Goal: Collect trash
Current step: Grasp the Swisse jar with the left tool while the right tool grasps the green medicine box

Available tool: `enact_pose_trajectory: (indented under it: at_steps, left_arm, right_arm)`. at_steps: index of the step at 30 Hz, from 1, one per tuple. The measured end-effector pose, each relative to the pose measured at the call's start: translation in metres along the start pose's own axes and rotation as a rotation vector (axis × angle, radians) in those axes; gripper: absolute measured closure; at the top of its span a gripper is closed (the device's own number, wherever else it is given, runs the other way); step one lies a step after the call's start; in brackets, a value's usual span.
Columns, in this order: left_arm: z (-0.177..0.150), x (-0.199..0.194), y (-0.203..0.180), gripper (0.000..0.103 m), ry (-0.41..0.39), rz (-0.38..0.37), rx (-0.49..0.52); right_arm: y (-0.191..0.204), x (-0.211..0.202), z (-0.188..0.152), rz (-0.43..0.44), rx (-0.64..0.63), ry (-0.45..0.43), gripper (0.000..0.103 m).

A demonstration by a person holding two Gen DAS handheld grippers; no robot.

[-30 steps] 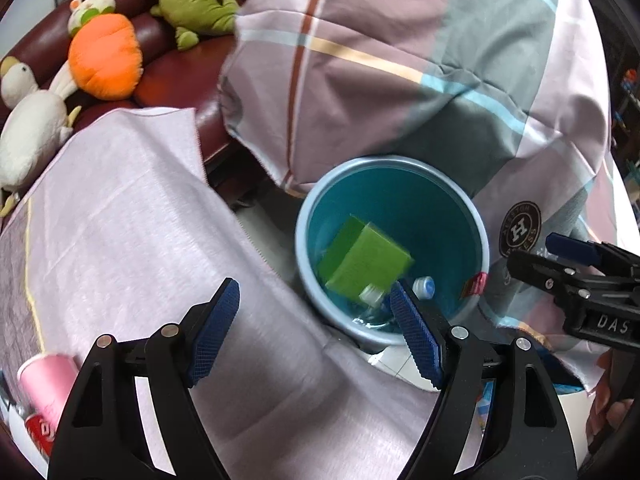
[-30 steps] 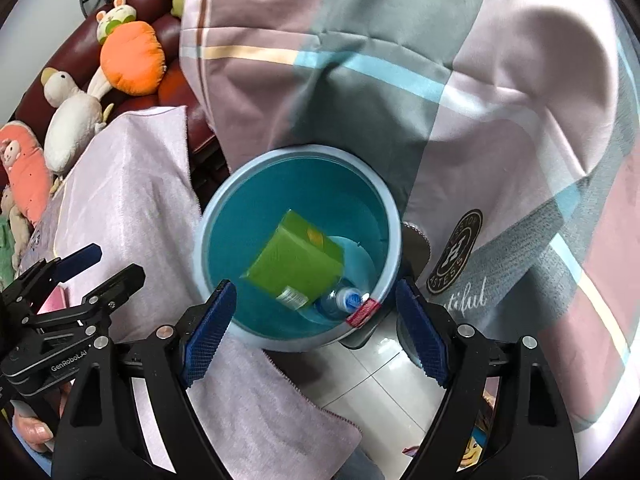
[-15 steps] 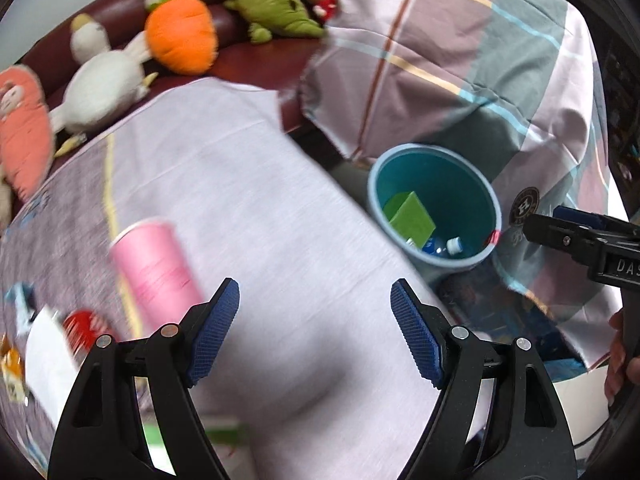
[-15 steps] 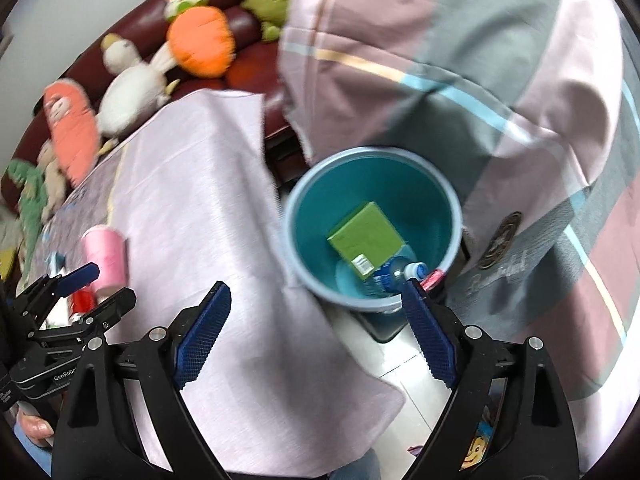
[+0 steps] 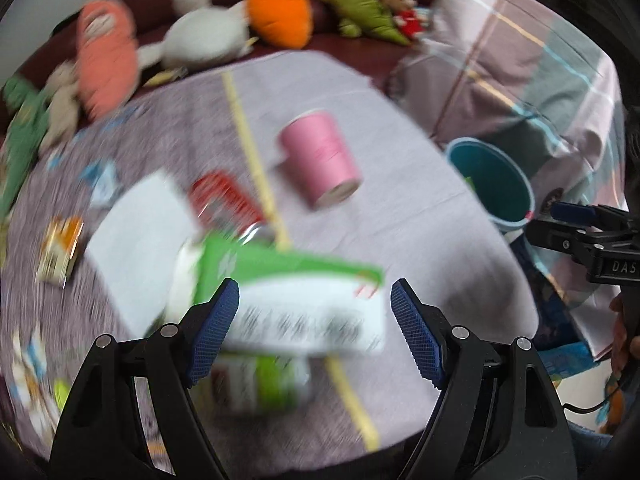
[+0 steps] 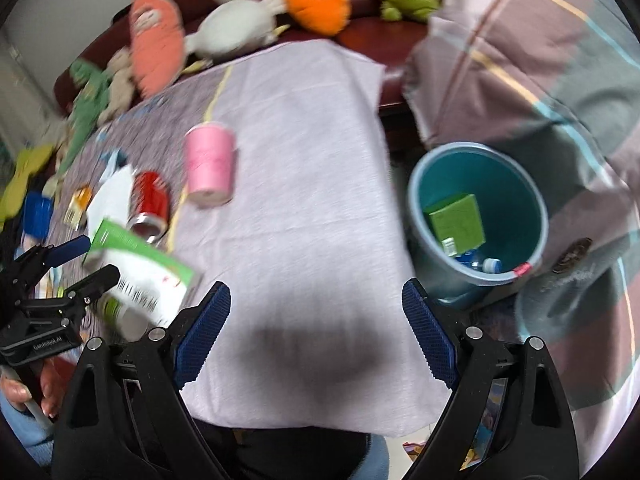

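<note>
Box sits between my left claw's spread, empty jaws; right claw gapes empty, bin at two o'clock.

Matt woven tablecloth, smooth plastic bin, glossy metal can

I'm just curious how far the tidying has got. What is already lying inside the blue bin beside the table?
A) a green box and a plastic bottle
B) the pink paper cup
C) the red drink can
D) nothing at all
A: the right wrist view looks down into the blue bin, where a green box and a plastic bottle lie at the bottom; the pink cup and red can lie on the table.
</note>
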State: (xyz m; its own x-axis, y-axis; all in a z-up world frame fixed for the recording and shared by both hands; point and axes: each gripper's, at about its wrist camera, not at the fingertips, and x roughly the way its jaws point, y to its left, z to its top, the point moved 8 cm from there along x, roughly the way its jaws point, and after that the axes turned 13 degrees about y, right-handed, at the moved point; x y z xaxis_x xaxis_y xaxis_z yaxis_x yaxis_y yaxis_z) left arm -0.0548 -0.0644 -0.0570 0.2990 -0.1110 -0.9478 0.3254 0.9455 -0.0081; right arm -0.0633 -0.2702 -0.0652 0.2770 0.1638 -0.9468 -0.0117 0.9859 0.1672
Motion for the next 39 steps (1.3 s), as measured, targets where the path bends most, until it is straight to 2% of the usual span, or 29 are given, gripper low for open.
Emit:
enact_pose_trajectory:
  at_steps: [5, 10, 14, 17, 19, 23, 25, 26, 32, 39]
  left_arm:
    - [-0.044, 0.012, 0.031, 0.024, 0.061, -0.005, -0.134]
    - [-0.070, 0.029, 0.050, 0.024, 0.102, -0.079, -0.318]
    - [-0.078, 0.043, 0.063, 0.024, 0.113, -0.195, -0.479]
    - [-0.074, 0.050, 0.069, 0.024, 0.098, -0.246, -0.551]
    - [-0.068, 0.053, 0.073, 0.024, 0.082, -0.244, -0.570]
    - [-0.054, 0.065, 0.070, 0.024, 0.096, -0.253, -0.580]
    - [-0.049, 0.071, 0.069, 0.025, 0.098, -0.233, -0.555]
    - [-0.047, 0.074, 0.071, 0.029, 0.099, -0.192, -0.520]
    - [-0.038, 0.063, 0.095, 0.037, 0.065, -0.018, -0.346]
    - [-0.055, 0.052, 0.131, 0.037, 0.026, 0.017, -0.280]
  right_arm:
    - [0.035, 0.017, -0.013, 0.024, -0.094, 0.042, 0.019]
    - [0.050, 0.025, -0.021, 0.028, -0.149, 0.061, 0.019]
    - [0.053, 0.031, -0.021, 0.031, -0.164, 0.074, 0.019]
    - [0.054, 0.038, -0.020, 0.040, -0.173, 0.088, 0.019]
    - [0.057, 0.043, -0.019, 0.040, -0.180, 0.096, 0.019]
    - [0.061, 0.050, -0.017, 0.044, -0.187, 0.112, 0.019]
    - [0.064, 0.053, -0.016, 0.042, -0.195, 0.119, 0.019]
    - [0.065, 0.054, -0.016, 0.040, -0.200, 0.124, 0.019]
    - [0.089, 0.064, -0.006, 0.036, -0.261, 0.144, 0.019]
    - [0.139, 0.075, 0.008, 0.033, -0.368, 0.164, 0.019]
